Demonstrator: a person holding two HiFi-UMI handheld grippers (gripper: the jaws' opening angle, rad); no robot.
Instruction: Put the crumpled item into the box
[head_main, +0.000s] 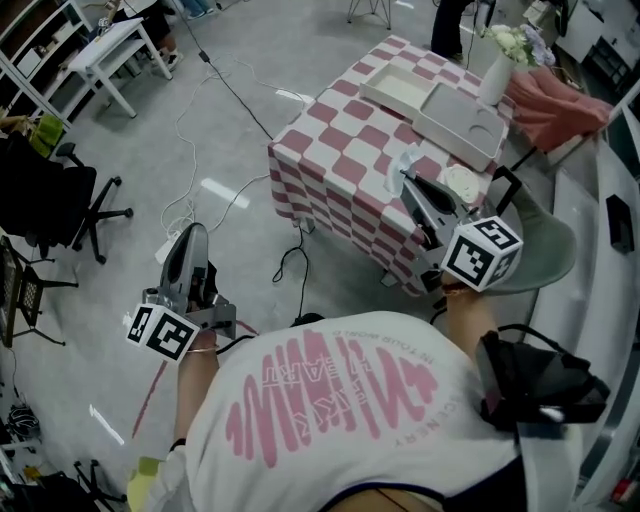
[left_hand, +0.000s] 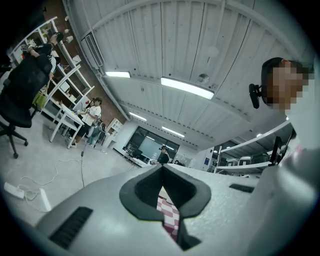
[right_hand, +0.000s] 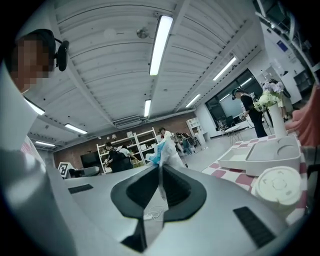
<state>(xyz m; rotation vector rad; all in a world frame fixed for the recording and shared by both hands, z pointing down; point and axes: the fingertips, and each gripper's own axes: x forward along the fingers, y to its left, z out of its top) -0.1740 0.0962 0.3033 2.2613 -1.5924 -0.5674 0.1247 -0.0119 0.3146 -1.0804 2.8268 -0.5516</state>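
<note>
Crumpled item (right_hand: 163, 149): thin, white w/ a blue bit, pinched in right tongs (right_hand: 160, 169). Jaws all but together on it, a tuft standing out past the tips. In head view the crumpled item (head_main: 411, 160) sits at the tip of right tongs (head_main: 406, 180), over the table (head_main: 330, 165) (pink/white check cloth). Its long axis runs approx along the jaws, pointing toward the table's far side.

Left tongs (left_hand: 161, 169): jaws together, nothing btwn them. Head view shows left tongs (head_main: 194, 236) low over the floor, well apart from the table, so not in play.

Next out: round white lid (head_main: 462, 183), just beside right tongs on their right. In right gripper view the round white lid (right_hand: 278, 186) sits low right, near.

Farther: box (head_main: 392, 98), white, open, two shallow halves side by side, long side diagonal on the cloth, looks empty. In right gripper view the box (right_hand: 260, 167) lies ahead and to the right of the jaws, beyond the lid. Vase w/ flowers (head_main: 497, 72) stands behind it.

Judgement: right hand is nearer by far. Move needs a carry fwd + rightward past the lid, then release above a box hollow. Risk: the light item may cling to a pad.
</note>
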